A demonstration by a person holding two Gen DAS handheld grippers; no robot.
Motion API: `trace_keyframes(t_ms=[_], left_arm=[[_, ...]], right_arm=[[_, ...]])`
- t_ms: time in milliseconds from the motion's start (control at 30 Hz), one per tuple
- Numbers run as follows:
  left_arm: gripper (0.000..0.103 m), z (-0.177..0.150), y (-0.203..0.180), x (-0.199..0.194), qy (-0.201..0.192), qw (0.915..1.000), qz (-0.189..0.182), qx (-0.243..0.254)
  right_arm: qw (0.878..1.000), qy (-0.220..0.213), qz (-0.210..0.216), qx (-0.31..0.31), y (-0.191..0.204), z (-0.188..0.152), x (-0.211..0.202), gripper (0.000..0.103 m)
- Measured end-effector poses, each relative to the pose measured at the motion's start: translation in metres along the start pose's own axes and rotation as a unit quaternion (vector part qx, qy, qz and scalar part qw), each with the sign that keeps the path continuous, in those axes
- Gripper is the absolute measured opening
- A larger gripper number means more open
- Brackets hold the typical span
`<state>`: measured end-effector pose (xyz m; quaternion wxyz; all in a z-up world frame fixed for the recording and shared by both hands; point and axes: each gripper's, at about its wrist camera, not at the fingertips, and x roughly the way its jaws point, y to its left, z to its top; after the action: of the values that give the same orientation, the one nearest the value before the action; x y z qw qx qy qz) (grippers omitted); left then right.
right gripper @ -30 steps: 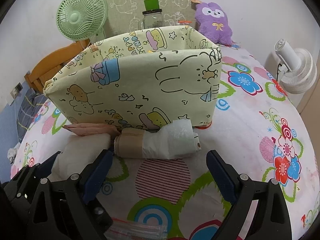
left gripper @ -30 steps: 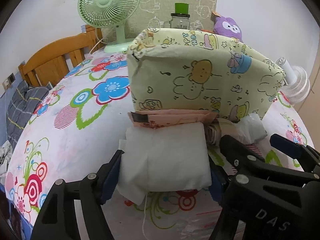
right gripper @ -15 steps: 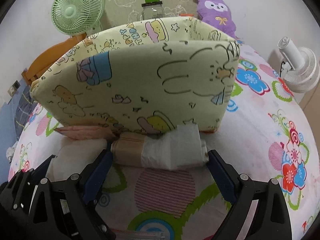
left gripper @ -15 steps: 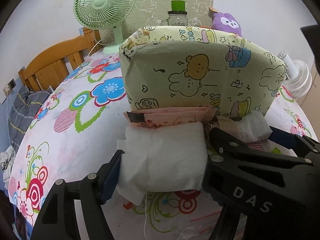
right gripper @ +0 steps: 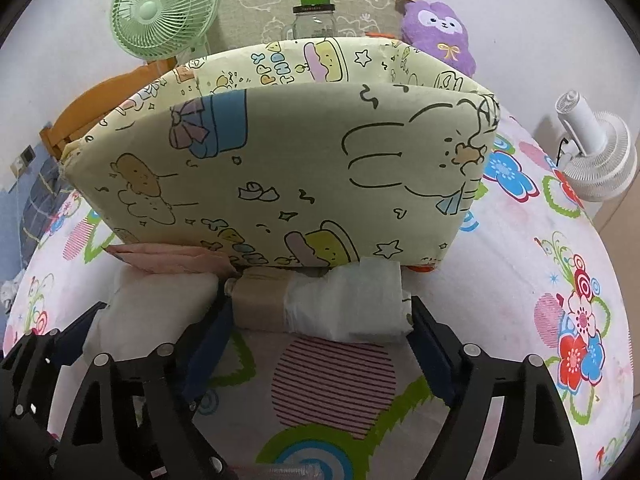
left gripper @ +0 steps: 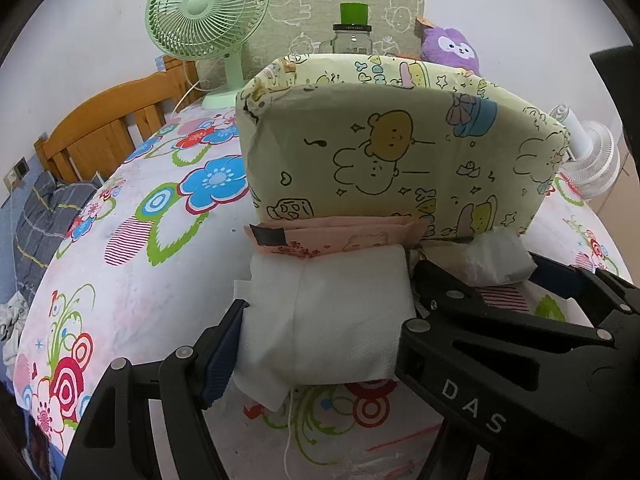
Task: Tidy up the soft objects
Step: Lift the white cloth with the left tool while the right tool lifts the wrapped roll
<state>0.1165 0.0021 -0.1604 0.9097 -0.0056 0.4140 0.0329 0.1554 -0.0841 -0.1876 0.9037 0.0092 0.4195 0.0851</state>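
1. Two grippers now work side by side at the foot of the box [right gripper: 280, 168]. The right gripper [right gripper: 320, 344] has come forward since a second ago, so the roll [right gripper: 320, 304] that lay ahead of its tips now sits between them.
2. Its jaws are closing. The right pad looks to be at the roll's white end and the left pad is just beside the brown end; I cannot tell whether either presses yet.
3. The left gripper [left gripper: 320, 332] has not shifted. Its jaws stand fairly wide, clamped on the white pack [left gripper: 328, 320], with the left pad against the pack's side; the right pad is hidden behind the right gripper's black body.
4. Just beyond the white pack lies a flat pink pack [left gripper: 332, 236], touching it and tucked against the box's near wall. The roll's far side also rests against that wall.
5. Behind the box stand a jar [right gripper: 312, 20], a green fan [right gripper: 160, 8] and a purple plush [right gripper: 436, 28].
6. My reading: with the pack held and the roll nearly gripped, both soft things seem ready to be lifted over the wall into the box. Its inside is hidden from here.
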Motion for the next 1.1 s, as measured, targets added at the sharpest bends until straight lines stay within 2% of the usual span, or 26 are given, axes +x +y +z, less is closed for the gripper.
trace_keyframes(t_ms=[167, 1100], left_arm=[[0.076, -0.001, 0.001, -0.006, -0.005, 1.0, -0.008, -0.003], [0.076, -0.006, -0.014, -0.066, -0.059, 0.9981, -0.017, 0.005]], right_arm=[[1.0, -0.009, 0.011, 0.006, -0.002, -0.003, -0.008, 0.084], [0.998, -0.065, 0.009, 0.021, -0.011, -0.014, -0.076, 0.084]])
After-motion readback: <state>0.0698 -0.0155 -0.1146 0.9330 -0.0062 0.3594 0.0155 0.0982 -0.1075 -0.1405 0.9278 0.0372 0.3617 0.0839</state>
